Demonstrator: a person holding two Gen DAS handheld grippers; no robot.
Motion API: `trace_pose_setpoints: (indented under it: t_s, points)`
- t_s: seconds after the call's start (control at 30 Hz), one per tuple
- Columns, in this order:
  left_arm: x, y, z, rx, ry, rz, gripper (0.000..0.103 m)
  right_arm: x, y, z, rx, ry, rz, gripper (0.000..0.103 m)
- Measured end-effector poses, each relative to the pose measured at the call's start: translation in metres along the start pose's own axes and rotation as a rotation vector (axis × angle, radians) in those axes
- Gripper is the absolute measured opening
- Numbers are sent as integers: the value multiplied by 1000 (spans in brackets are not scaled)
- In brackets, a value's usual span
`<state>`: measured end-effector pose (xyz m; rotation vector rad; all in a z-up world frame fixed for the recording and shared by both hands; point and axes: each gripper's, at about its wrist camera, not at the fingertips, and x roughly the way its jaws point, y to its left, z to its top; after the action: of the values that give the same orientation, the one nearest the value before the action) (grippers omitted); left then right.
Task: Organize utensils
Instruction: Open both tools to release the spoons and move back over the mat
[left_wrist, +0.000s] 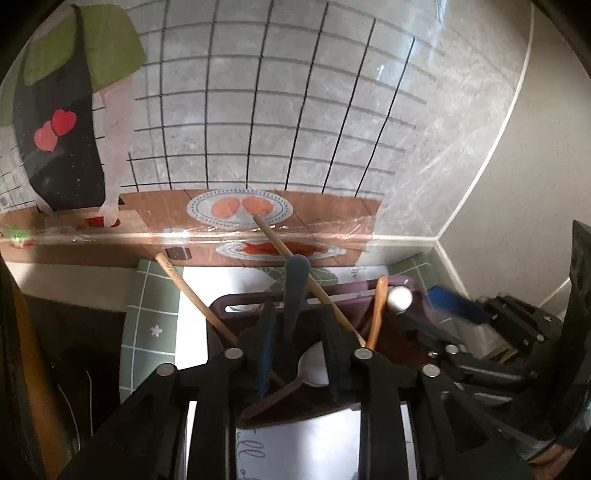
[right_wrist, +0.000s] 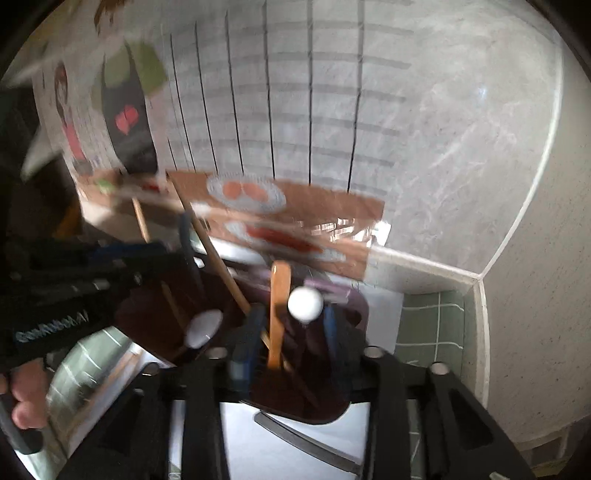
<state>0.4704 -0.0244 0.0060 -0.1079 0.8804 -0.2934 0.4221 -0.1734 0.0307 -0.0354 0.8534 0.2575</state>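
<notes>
A dark maroon utensil holder (left_wrist: 221, 306) stands against the wall, with several utensils upright in it. In the left wrist view my left gripper (left_wrist: 301, 332) is open around a dark blue-grey handle (left_wrist: 295, 291); two wooden sticks (left_wrist: 295, 262), an orange handle (left_wrist: 378, 310) and a white ball-ended utensil (left_wrist: 399, 298) stand beside it. In the blurred right wrist view my right gripper (right_wrist: 291, 325) is open over the holder (right_wrist: 354, 314), its fingers either side of the orange wooden handle (right_wrist: 279, 302) and the white ball end (right_wrist: 305, 303). A white spoon (right_wrist: 203, 326) lies to the left.
A tiled wall with a plastic-covered picture of plates (left_wrist: 240, 208) is close behind the holder. A green tiled mat (left_wrist: 151, 325) and white paper (left_wrist: 306, 446) lie under it. The corner wall (right_wrist: 517, 295) is at right. A hand (right_wrist: 22, 402) holds the left gripper's body.
</notes>
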Motion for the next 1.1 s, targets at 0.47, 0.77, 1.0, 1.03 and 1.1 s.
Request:
trace_pose_setpoints:
  t_s: [0.47, 0.77, 1.0, 1.03, 1.1]
  points:
    - [-100, 23, -75, 9, -47, 67, 67, -15, -25, -75, -26, 178, 5, 63]
    - [-96, 47, -173, -98, 112, 93, 67, 20, -25, -110, -99, 275, -37, 62]
    - [-94, 54, -210, -113, 185, 109, 67, 33, -32, -122, -20, 324, 12, 57]
    - [-94, 55, -212, -117, 186, 104, 67, 31, -29, -127, -8, 331, 19, 55]
    - [-92, 58, -216, -127, 192, 96, 67, 27, -21, -137, -12, 338, 16, 49]
